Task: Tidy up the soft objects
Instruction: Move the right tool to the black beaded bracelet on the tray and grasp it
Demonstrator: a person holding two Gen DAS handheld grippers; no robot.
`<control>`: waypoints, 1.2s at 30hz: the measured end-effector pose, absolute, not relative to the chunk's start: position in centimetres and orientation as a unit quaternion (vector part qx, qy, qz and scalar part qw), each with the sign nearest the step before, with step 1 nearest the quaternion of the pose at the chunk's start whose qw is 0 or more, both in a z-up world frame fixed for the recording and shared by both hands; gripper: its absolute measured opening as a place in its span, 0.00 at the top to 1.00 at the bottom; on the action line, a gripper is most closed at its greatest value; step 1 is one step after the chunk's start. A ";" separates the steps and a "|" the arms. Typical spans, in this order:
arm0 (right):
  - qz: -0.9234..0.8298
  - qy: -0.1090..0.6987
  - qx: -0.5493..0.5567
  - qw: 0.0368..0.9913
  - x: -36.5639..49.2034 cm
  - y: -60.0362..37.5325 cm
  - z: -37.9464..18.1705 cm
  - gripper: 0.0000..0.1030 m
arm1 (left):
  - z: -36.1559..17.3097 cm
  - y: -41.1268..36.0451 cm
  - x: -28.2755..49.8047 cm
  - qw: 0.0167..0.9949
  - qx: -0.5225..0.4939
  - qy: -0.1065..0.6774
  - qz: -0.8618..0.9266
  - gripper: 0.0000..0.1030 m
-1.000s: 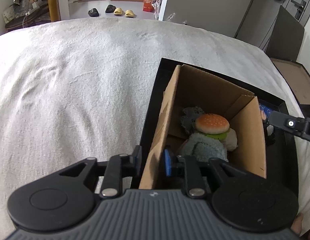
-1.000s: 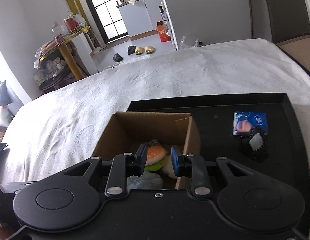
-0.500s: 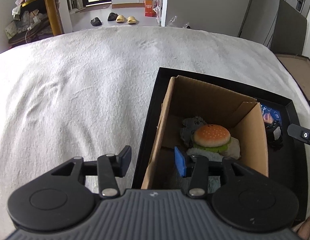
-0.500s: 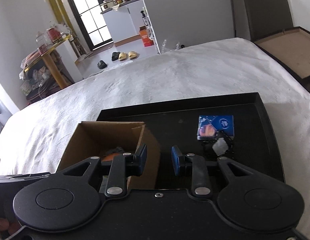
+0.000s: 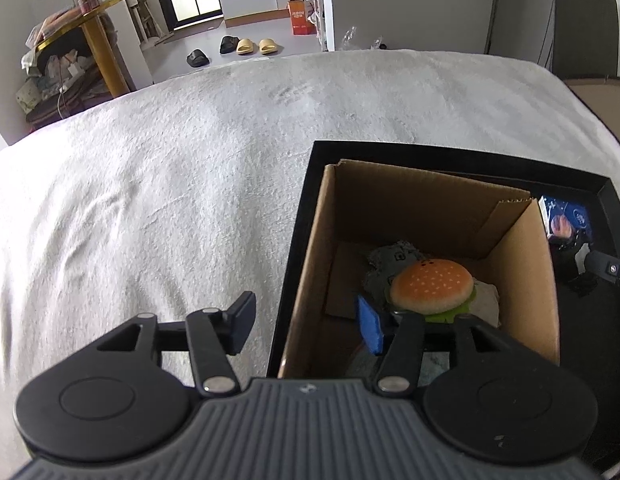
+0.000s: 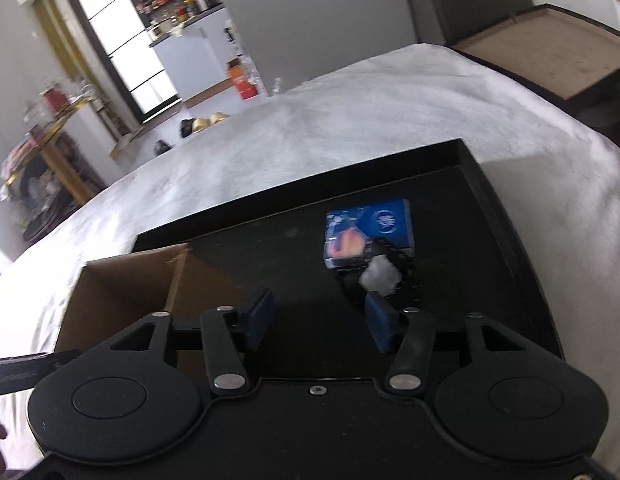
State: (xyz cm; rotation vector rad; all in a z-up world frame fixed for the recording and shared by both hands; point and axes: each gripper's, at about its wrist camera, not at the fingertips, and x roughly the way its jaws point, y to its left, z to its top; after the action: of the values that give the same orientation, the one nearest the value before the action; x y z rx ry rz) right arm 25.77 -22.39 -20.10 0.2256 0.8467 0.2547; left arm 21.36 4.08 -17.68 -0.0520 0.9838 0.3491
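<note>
Soft toys already sit in the cardboard box [image 5: 426,240]: a plush burger [image 5: 432,286] lies on top of a grey fuzzy piece [image 5: 384,264] at the bottom. Starting at my left, white bedding [image 5: 150,184] covers the bed, and the black tray [image 5: 298,224] rests on it with the box standing in its left part. My left tool [image 5: 306,326] is wide open and holds nothing; its fingers straddle the near left wall of the box without touching it, one outside over the bedding, one inside just short of the burger.

Further right, on the bare tray floor, a blue packet [image 6: 370,234] lies with a dark item carrying a white tuft [image 6: 380,274] against its near edge. That view is blurred, so I can only guess it is a small plush. My right tool [image 6: 320,322] hangs above the tray, spread wide and empty, with the dark item just ahead of its right finger.

I judge the step in hand to be the reach for that last loose piece. Next I would shift the right tool slightly right, lower it so the fingers bracket the tuft, avoid the packet, then close gently.
</note>
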 end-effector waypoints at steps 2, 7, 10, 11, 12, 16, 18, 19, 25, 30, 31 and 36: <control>0.115 0.411 0.112 0.898 26.3 -22.7 -20.8 0.47 | -17.9 3.7 21.8 0.865 -0.018 0.473 0.167 0.43; 0.098 0.416 0.131 0.895 27.6 -23.6 -22.2 0.46 | -18.6 2.9 22.7 0.861 0.002 0.478 0.177 0.40; 0.086 0.414 0.134 0.896 28.2 -24.1 -22.8 0.45 | -18.8 2.4 23.2 0.859 0.011 0.477 0.184 0.39; 0.082 0.413 0.135 0.897 28.4 -24.3 -22.9 0.44 | -18.8 2.2 23.4 0.859 0.015 0.478 0.186 0.39; 0.078 0.413 0.136 0.897 28.6 -24.5 -23.1 0.43 | -18.9 2.1 23.6 0.858 0.019 0.478 0.188 0.39; 0.067 0.413 0.128 0.899 29.4 -24.8 -23.7 0.40 | -18.9 1.7 24.2 0.855 0.033 0.478 0.197 0.38; 0.066 0.411 0.123 0.901 29.6 -24.7 -24.0 0.30 | -19.0 1.7 24.3 0.853 0.036 0.480 0.202 0.38; 0.063 0.409 0.118 0.903 29.7 -24.6 -24.0 0.27 | -19.2 1.7 24.4 0.851 0.036 0.483 0.204 0.38; 0.066 0.414 0.096 0.903 30.5 -24.2 -24.9 0.24 | -19.5 1.6 24.4 0.844 0.044 0.491 0.212 0.38; 0.066 0.419 0.069 0.903 30.8 -23.6 -25.6 0.30 | -19.4 1.5 24.4 0.841 0.050 0.494 0.216 0.38; 0.065 0.418 0.057 0.904 30.7 -23.4 -25.5 0.35 | -19.4 1.6 24.3 0.840 0.050 0.495 0.215 0.38; 0.071 0.432 0.053 0.897 30.3 -23.6 -25.1 0.73 | -19.1 1.6 23.7 0.840 0.047 0.497 0.214 0.38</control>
State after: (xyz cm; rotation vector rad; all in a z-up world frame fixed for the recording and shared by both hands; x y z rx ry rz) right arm 30.31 -23.62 -25.06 0.1088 0.8951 0.1474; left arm 23.71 1.60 -19.13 0.0987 1.0499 0.4525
